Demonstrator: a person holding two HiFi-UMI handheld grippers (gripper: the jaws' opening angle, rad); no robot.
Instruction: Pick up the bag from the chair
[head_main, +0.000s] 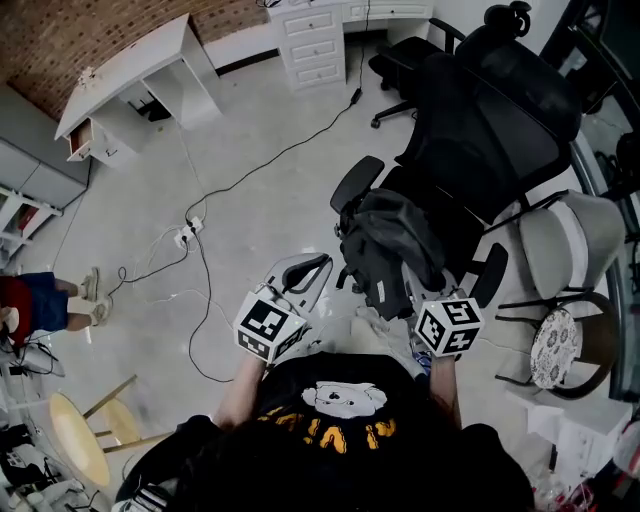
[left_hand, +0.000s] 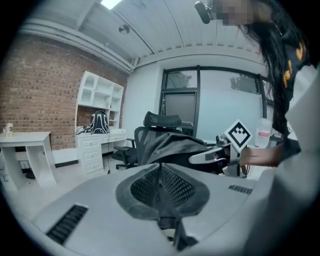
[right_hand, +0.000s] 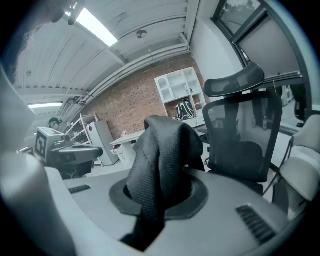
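While the right gripper (right_hand: 160, 200) is clamped on it, the bag (right_hand: 162, 160) reads as black, coarse-woven fabric, limp and folded over itself. It rises out of the jaws in a thick bunch and droops to one side. The jaws are nearly closed, with the cloth pinched between the pads and a tail of it hanging below them.

Head view: bag (head_main: 390, 245) is a dark grey-black crumpled mass with soft folds and no rigid shape. It hangs just ahead of the right gripper (head_main: 425, 305), over the front edge of the seat of the black office chair (head_main: 490, 120). Whether its underside touches the seat cannot be told.

Left gripper (left_hand: 161, 185): jaws together, mesh pads meeting along a thin line, nothing between them. In the head view the left gripper (head_main: 312, 268) sits just to the left of the bag, apart from it, over bare floor (head_main: 250, 200).

Left gripper view: bag (left_hand: 172, 145) appears grey, draped in a sloping sheet in front of the chair (left_hand: 162, 122), with the right gripper (left_hand: 212, 156) at its right edge.

Right gripper view: chair (right_hand: 240, 140) stands behind and to the right of the bag, and the left gripper (right_hand: 70, 152) is off to the left.
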